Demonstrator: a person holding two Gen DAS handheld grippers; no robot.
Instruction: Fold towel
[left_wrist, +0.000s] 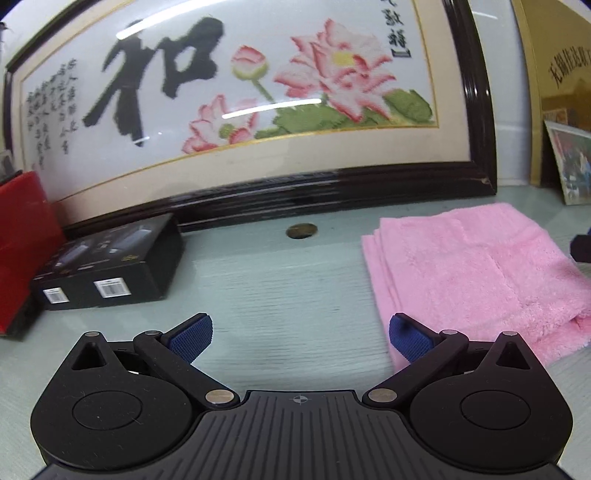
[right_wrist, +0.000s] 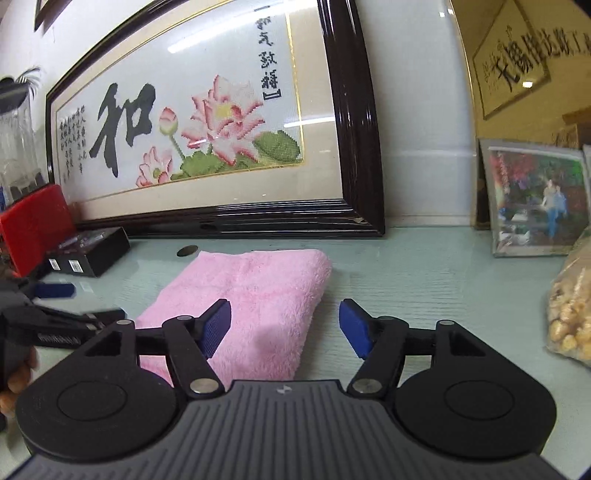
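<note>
Beside the gaping left tool (left_wrist: 301, 338), folded pink towel (left_wrist: 476, 269), beneath right tool (right_wrist: 284, 330)

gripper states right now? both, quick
Left gripper: open, holding nothing, over the table beside the pink towel.
Right gripper: open, holding nothing, at the folded towel's near right edge.

Pale green table (left_wrist: 288, 295), folded pink towel (left_wrist: 472, 266), black box (left_wrist: 110, 266), snack bag (right_wrist: 570, 317)
</note>
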